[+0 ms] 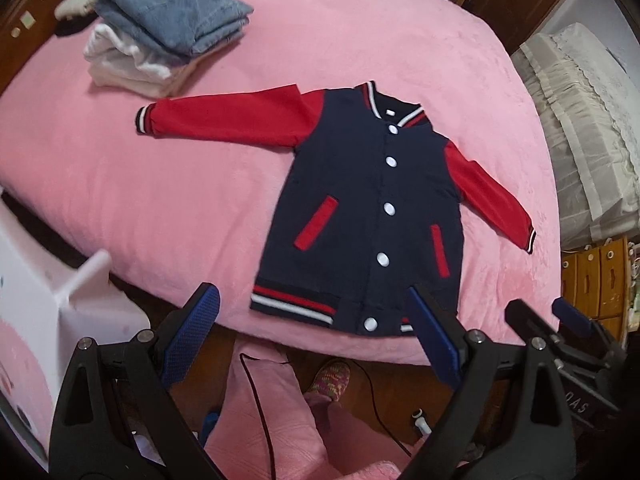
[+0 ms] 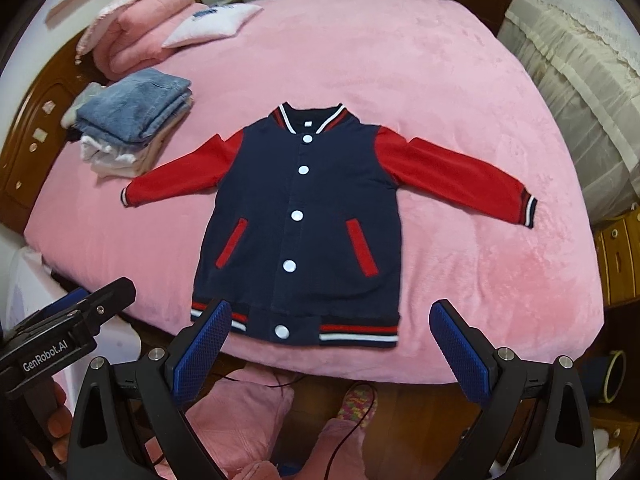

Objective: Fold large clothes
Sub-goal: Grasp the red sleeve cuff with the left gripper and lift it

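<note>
Even, soft indoor light; no hard shadows on the pink bed, no glare. Fisheye bends both views strongly, corners vignetted black. Centre sharp; left-edge areas smeared by motion blur, notably the white object beside the bed's near edge.

Navy jacket (red sleeves, striped trim) on pink blanket.

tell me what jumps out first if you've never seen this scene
A navy varsity jacket with red sleeves and white snaps lies flat, buttoned, sleeves spread, mid-bed on the pink blanket. Beyond its left sleeve sits a stack of folded clothes topped with denim. Both grippers, left gripper and right gripper, hang open over the hem.
</note>
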`<state>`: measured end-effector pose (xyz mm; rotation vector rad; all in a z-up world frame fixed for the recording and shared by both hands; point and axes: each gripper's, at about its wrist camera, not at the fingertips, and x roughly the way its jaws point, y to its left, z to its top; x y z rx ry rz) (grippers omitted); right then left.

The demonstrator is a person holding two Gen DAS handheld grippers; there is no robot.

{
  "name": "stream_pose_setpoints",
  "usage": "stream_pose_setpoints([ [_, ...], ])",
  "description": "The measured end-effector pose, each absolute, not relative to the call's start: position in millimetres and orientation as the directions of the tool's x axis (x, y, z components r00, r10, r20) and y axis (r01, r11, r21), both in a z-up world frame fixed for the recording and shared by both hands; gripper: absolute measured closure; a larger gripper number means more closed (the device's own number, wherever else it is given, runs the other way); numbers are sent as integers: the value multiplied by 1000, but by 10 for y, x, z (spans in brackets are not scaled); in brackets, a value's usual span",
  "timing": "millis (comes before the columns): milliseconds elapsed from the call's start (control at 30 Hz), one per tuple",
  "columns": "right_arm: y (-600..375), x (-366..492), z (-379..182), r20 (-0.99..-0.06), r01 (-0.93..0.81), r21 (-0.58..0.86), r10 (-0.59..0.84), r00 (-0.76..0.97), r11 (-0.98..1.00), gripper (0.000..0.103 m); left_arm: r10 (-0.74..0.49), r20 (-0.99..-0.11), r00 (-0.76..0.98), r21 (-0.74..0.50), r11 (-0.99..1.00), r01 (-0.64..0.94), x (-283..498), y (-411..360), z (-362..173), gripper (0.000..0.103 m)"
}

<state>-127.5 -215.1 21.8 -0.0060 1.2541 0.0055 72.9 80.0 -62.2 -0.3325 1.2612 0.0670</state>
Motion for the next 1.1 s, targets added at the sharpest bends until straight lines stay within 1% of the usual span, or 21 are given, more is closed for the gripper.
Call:
stream_pose_setpoints([
  [133,-1654,-835,25,-959,-5,-36,-33,280,999,3,-186,-946,266,-270,905,-328,1214,1457,-900,10],
  [267,-1034,-452,-237,-964,6,-60,-60,258,998,3,-179,-959,221,-263,850,-456,1639,2132,-1310,10],
  [333,-729,-254,-399,-966,16,-61,-63,250,998,3,-164,-967,193,-243,817,-523,1859,2478,-1597,10],
  [433,-340,40,-670,-974,25,-33,-37,223,999,3,-158,-972,172,-232,744,-627,2084,2894,-1983,11],
  [567,14,410,-1038,-977,34,11,3,214,999,3,-140,-969,204,-247,612,-752,2307,3401,-2485,11],
  [600,22,472,-1114,-977,35,15,7,215,999,3,-130,-968,215,-250,584,-772,2340,3493,-2575,13],
  [633,95,582,-1222,-976,36,21,12,215,999,3,-115,-966,231,-256,557,-790,2355,3567,-2647,15],
  [667,163,687,-1332,-976,40,27,18,215,999,3,-78,-965,251,-255,513,-820,2363,3688,-2740,26],
  [700,184,758,-1419,-977,44,33,23,214,999,3,-39,-967,253,-240,480,-844,2359,3764,-2793,33],
  [733,237,863,-1528,-977,50,43,32,210,998,3,7,-969,245,-217,440,-871,2353,3852,-2860,33],
  [767,241,943,-1618,-977,58,56,42,208,997,3,25,-966,257,-224,411,-883,2354,3917,-2915,33],
  [867,295,1210,-1882,-977,95,79,58,205,992,3,49,-954,296,-255,388,-886,2379,4011,-3037,34],
  [900,300,1296,-1949,-976,103,83,60,209,991,3,60,-948,311,-264,397,-879,2395,4011,-3044,45],
  [933,305,1381,-2013,-975,111,85,60,212,990,3,66,-940,334,-279,413,-867,2414,4008,-3041,55],
  [967,307,1460,-2074,-975,118,84,57,215,989,3,68,-932,356,-296,428,-854,2431,3998,-3028,73],
  [1000,323,1540,-2141,-974,125,81,52,219,989,3,91,-926,367,-293,439,-849,2447,3975,-2991,76],
  [1067,310,1672,-2243,-974,140,82,49,223,987,3,170,-918,358,-243,470,-848,2492,3879,-2862,82],
  [1100,280,1723,-2283,-973,149,84,49,226,985,3,206,-909,362,-228,483,-846,2502,3818,-2785,82],
])
